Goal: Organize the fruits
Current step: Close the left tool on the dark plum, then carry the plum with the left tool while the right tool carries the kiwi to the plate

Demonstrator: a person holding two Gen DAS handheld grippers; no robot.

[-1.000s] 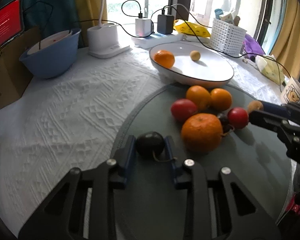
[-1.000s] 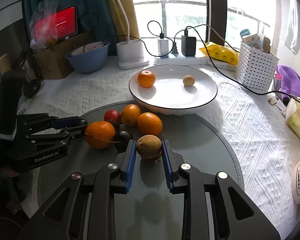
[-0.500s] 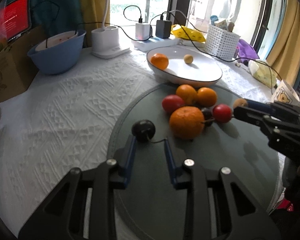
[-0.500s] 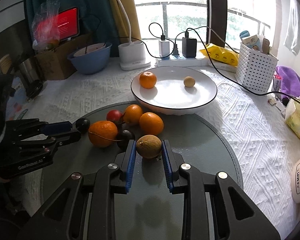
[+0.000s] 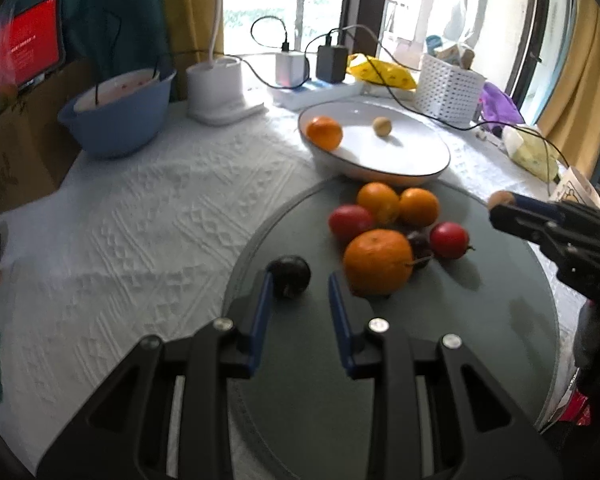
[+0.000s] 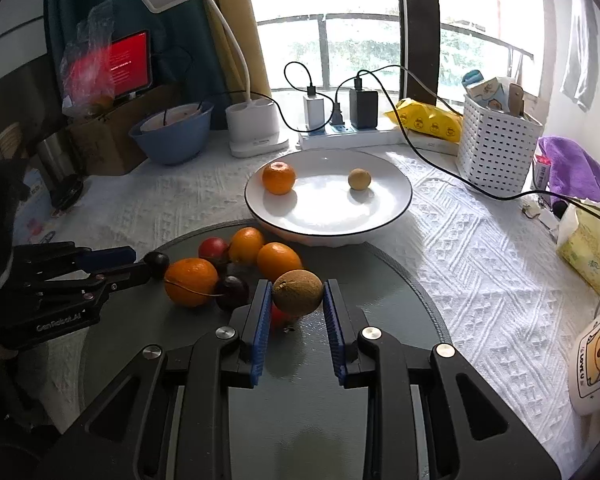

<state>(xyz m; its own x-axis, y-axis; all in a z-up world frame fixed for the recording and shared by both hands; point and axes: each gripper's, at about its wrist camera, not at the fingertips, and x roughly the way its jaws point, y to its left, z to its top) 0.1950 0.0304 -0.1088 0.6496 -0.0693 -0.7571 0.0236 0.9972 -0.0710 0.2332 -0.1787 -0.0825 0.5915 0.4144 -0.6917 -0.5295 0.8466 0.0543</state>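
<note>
Two sets of jaws work over the grey round mat [image 6: 380,280]. The right gripper [image 6: 296,300] is clamped on a brown round fruit [image 6: 298,292], lifted above the mat. The left gripper [image 5: 298,282] stands nearly closed, a dark plum [image 5: 290,276] against its left pad, with a gap to the other; whether it is gripped cannot be told. Just beyond lie three oranges [image 5: 378,262], two red fruits [image 5: 448,240] and a dark cherry [image 6: 232,286]. Farther back on the counter [image 5: 140,216], the white plate [image 6: 380,216] carries one orange [image 6: 278,177] and a small tan fruit [image 6: 359,179].
</note>
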